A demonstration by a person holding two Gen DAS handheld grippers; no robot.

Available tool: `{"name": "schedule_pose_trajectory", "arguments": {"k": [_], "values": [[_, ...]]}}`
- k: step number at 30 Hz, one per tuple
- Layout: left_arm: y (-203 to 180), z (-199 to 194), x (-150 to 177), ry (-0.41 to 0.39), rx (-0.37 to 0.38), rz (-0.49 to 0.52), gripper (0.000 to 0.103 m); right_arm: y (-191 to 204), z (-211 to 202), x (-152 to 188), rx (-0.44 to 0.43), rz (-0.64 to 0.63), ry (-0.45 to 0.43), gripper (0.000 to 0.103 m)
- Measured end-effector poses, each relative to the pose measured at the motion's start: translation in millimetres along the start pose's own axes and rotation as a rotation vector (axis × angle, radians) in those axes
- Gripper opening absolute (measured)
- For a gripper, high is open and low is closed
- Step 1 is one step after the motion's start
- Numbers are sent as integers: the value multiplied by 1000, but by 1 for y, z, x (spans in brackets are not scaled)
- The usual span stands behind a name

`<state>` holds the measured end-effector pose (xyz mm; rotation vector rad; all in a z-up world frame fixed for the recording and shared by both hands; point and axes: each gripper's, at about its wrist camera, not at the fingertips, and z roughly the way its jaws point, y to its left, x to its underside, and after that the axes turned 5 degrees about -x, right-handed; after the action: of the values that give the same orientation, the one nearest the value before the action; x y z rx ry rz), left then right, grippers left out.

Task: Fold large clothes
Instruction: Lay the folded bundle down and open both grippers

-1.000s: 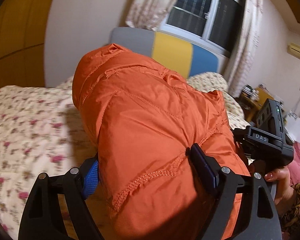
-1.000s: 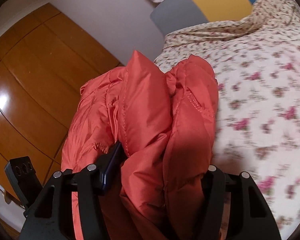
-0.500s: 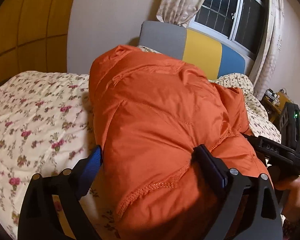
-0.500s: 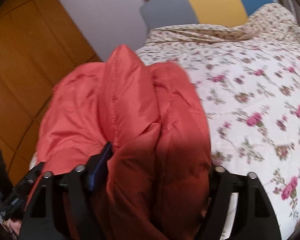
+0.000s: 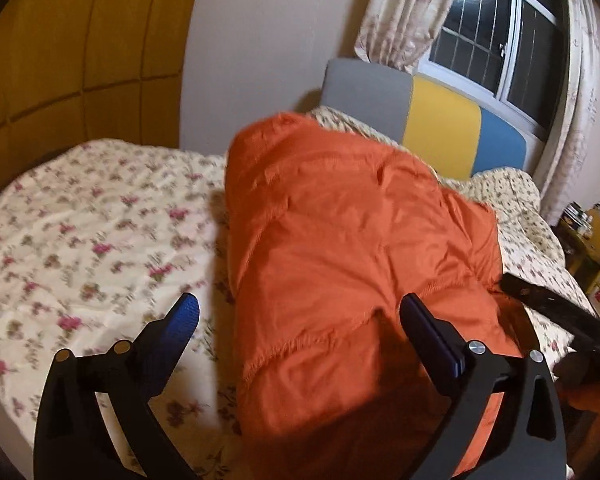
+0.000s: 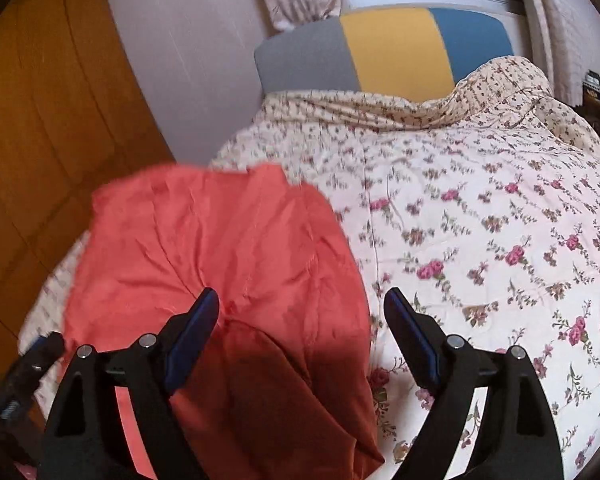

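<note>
A puffy orange jacket [image 5: 340, 220] lies bundled on the flowered bedspread [image 5: 80, 220]. My left gripper [image 5: 298, 304] is open and its jaws are opening. Its left pad [image 5: 184, 316] is clear over the bedspread and its right pad [image 5: 420, 320] rests against the jacket's near end. In the right wrist view the jacket [image 6: 204, 232] sits at the bed's left edge. My right gripper [image 6: 300, 294] is open with its jaws closing slightly. The jacket's right edge is between them, unpressed. The right gripper's body [image 5: 560, 312] shows beside the jacket.
A grey, yellow and blue headboard [image 5: 440, 120] stands at the far end under a barred window [image 5: 500, 40] with curtains. A wooden wardrobe [image 5: 60, 40] runs along the left. A cluttered yellow nightstand [image 5: 584, 236] is at the right. The bedspread [image 6: 480, 200] stretches bare to the right.
Both grippers have let go of the jacket and their jaws have spread. The jacket, earlier bunched up between the pads, has sunk onto the bed.
</note>
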<state>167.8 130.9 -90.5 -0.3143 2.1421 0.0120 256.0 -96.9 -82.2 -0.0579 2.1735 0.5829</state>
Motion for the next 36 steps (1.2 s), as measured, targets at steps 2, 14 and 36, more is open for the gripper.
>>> {"name": "schedule_pose_trajectory", "arguments": {"k": [2, 14, 36], "values": [[0, -3, -6, -18, -9, -26, 100, 15, -9, -15, -53, -29, -20, 73], [1, 51, -19, 109, -30, -152, 100, 61, 102, -32, -48, -259, 145, 49], [-13, 64, 6, 60, -16, -94, 100, 29, 122, -5, -89, -197, 110, 51]]}}
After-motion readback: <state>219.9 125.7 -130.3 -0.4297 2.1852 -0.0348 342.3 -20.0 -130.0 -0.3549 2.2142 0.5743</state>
